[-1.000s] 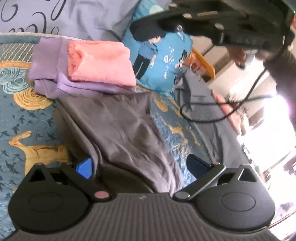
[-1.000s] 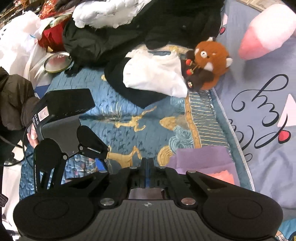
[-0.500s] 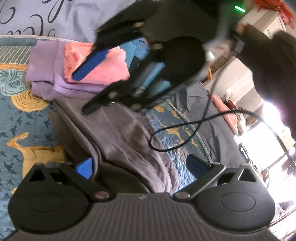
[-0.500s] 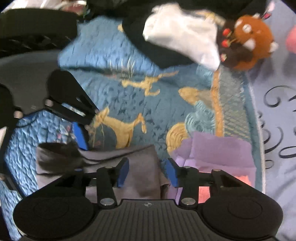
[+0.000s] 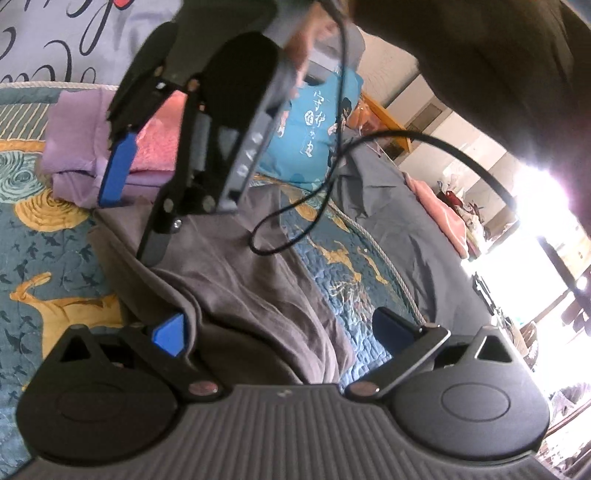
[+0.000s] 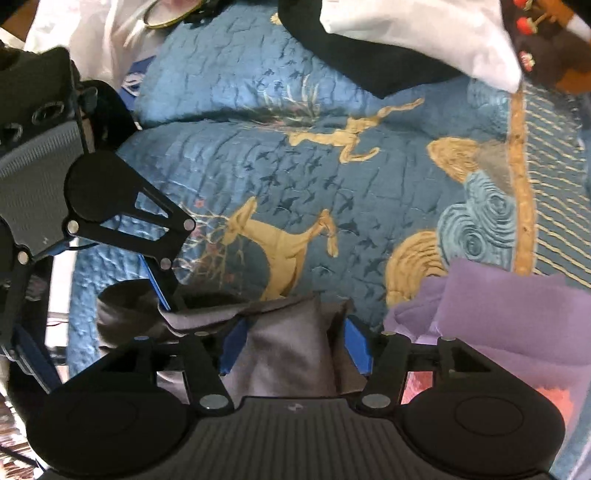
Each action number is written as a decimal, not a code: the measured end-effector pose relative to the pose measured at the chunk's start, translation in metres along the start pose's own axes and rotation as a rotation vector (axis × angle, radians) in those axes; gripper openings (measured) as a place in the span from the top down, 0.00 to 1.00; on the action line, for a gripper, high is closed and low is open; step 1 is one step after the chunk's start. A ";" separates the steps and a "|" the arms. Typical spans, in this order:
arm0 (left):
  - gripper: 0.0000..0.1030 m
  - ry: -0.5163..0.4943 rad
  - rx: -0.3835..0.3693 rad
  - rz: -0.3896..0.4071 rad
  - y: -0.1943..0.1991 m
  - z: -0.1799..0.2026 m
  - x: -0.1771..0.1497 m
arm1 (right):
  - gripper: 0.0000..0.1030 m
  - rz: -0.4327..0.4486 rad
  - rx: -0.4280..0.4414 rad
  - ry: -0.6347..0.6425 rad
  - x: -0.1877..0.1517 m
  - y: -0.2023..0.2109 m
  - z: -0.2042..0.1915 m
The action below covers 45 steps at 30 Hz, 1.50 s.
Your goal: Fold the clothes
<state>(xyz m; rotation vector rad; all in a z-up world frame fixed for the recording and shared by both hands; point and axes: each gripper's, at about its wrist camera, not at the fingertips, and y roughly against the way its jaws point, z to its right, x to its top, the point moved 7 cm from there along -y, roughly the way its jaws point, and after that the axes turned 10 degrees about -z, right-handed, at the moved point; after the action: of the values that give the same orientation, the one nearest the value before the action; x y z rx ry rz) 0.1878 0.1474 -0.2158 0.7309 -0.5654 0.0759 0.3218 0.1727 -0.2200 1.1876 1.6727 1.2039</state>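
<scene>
A grey garment [image 5: 251, 280] lies crumpled on the blue quilt [image 6: 295, 177]. My left gripper [image 5: 279, 330] stands wide open at the garment's near end, with the fabric lying between its blue pads. My right gripper [image 6: 295, 345] points steeply down over the garment's far corner. Its jaws are opening, and the grey cloth [image 6: 291, 350] sits between them without being pinched. In the left wrist view that right gripper [image 5: 133, 221] comes down from above. Just beyond lies a folded purple garment [image 5: 74, 147] with a pink towel [image 5: 159, 140] on top.
A blue cartoon-print cushion [image 5: 314, 122] and a grey sheet [image 5: 406, 221] lie past the garment. A black cable [image 5: 295, 210] loops over the cloth. Black and white clothes [image 6: 406, 33] and a plush toy [image 6: 546, 48] are piled at the quilt's far end.
My right gripper came down and tipped over the grey garment's far corner, its jaws going from shut to apart around the cloth. My left gripper kept still.
</scene>
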 end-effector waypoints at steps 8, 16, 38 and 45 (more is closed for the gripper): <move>0.00 -0.018 0.006 -0.003 0.000 0.002 0.000 | 0.32 0.002 0.145 0.136 0.000 -0.002 0.008; 0.00 -0.023 0.001 -0.003 0.003 0.002 0.000 | 0.59 -0.112 0.244 0.239 0.003 -0.019 0.007; 0.00 -0.020 0.067 0.025 0.023 -0.009 -0.003 | 0.95 0.008 -0.154 0.314 -0.039 0.068 -0.060; 0.00 -0.098 0.050 -0.009 0.007 0.016 -0.005 | 0.95 0.083 -0.254 0.265 -0.045 0.093 -0.084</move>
<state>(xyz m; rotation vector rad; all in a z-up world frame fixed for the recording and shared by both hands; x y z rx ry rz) 0.1743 0.1423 -0.2045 0.7888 -0.6556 0.0457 0.2814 0.1192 -0.1049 0.9820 1.6085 1.6314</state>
